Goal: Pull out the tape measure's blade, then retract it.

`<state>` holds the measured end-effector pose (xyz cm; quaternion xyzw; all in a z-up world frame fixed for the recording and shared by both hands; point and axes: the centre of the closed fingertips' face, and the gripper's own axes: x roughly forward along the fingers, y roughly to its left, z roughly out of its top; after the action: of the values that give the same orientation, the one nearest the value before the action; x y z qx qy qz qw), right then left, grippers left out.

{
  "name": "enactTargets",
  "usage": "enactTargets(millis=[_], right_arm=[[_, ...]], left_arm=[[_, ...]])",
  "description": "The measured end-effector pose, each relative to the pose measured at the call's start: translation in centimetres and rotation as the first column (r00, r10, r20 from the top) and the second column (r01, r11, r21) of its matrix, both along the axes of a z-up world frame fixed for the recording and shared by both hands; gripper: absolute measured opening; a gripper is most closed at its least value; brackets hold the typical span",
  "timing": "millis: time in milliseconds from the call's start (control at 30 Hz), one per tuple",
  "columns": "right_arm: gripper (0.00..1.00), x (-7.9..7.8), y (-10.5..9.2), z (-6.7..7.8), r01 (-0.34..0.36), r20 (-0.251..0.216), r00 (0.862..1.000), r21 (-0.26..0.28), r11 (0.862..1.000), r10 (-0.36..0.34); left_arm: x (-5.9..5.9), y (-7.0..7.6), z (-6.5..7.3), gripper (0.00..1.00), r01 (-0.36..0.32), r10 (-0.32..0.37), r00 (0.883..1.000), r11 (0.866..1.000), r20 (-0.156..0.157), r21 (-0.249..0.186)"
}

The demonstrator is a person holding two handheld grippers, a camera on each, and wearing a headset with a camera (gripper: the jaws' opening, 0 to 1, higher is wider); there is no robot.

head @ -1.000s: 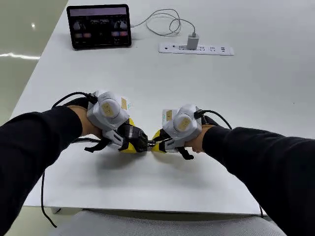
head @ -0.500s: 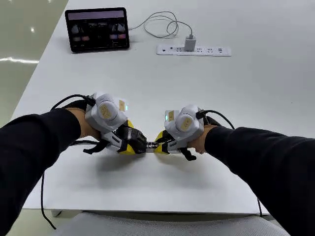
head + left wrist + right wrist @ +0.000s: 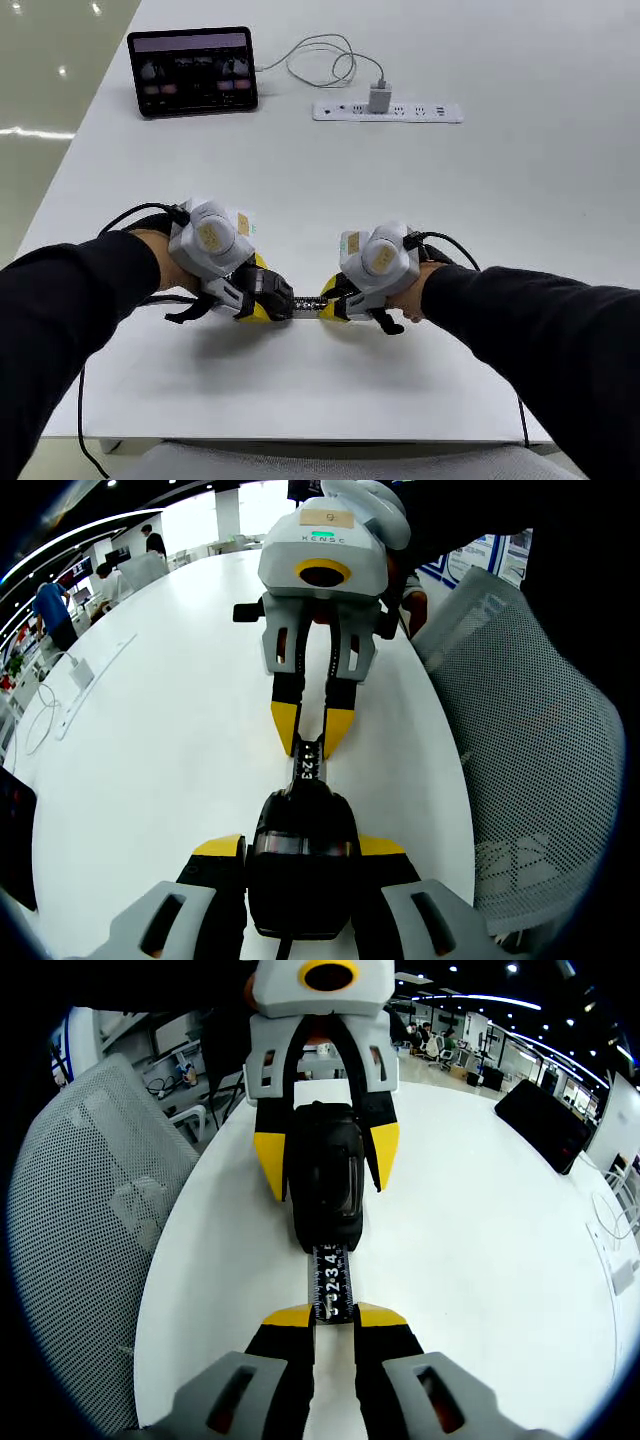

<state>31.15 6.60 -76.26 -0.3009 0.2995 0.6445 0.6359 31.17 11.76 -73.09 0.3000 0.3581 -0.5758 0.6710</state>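
Left gripper is clamped on the tape measure, yellow-tipped jaws pressed to either flank of the rounded, glossy black case, and the case sits right between those tips on the white table. Straight ahead of it, nose to nose, the right gripper is pinched shut on the far end of the blade, a flat black strip with white numerals and fine tick marks. From the head view that blade is only a short dark bridge between the two tools, too small to read. The right gripper view gives the detail, with the numerals plain and the strip running from the case's mouth down into its own jaws. The left gripper view adds the case's smooth curved top and a grey mesh chair beside the table edge. Beyond the grippers, the head view picks up a dark tablet with a lit screen, a white power strip, and a looped white cable.
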Motion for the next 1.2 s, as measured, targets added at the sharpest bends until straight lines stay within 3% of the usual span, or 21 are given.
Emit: enactTargets(millis=[1200], right_arm=[[0.09, 0.0, -3.7, 0.1, 0.034, -0.021, 0.999, -0.023, 0.999, -0.035]], left_arm=[[0.0, -0.3, 0.0, 0.37, -0.004, 0.004, 1.000, 1.000, -0.003, -0.007]])
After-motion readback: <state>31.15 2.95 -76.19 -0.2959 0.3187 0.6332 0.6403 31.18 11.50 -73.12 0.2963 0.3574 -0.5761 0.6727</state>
